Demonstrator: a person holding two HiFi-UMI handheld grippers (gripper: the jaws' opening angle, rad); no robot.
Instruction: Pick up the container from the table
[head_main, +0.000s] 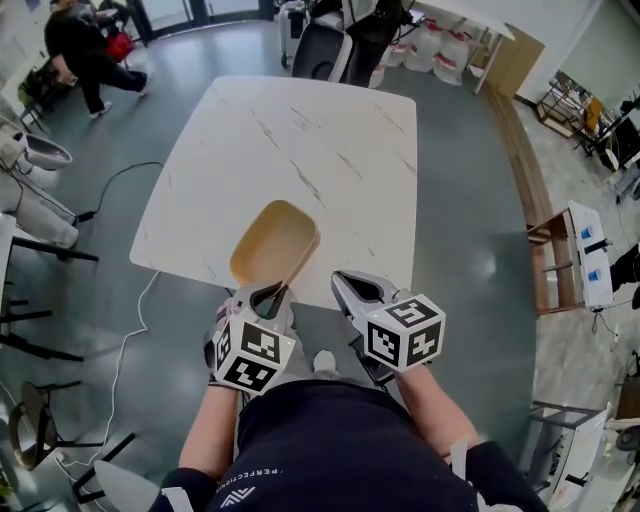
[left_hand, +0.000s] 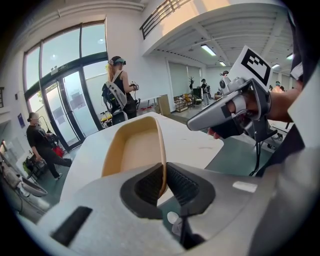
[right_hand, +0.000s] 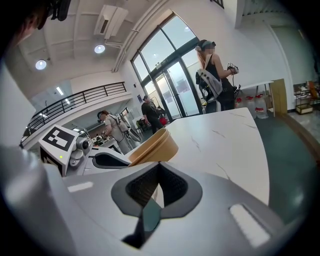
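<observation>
- The left tongs (head_main: 272, 292) are clamped on the container (head_main: 272, 240). In the left gripper view, the 2 ribbed pads (left_hand: 150, 184) press on either side of its thin side wall, close to the rim.
- The container is a tan, oval, shallow bowl with nothing in it. It sits tilted over the near edge of the white marbled table (head_main: 330, 150), with its open side facing up and towards the table's middle.
- In the right gripper view the container (right_hand: 155, 147) looks raised at an angle above the table top. I cannot tell whether any part of it touches the table.
- The right tongs (head_main: 350, 280) are together with nothing between them; in the right gripper view the 2 pads meet.
- The right tongs are just beside the left tongs, at the table's near edge and clear of the container.
- Each hand carries 1 marker cube (head_main: 248, 358), and both cubes are low in the head view.
- A person in dark clothes (head_main: 85, 50) walks on the grey floor beyond the table's far left corner.
- A cable (head_main: 130, 175) lies on the floor left of the table.
</observation>
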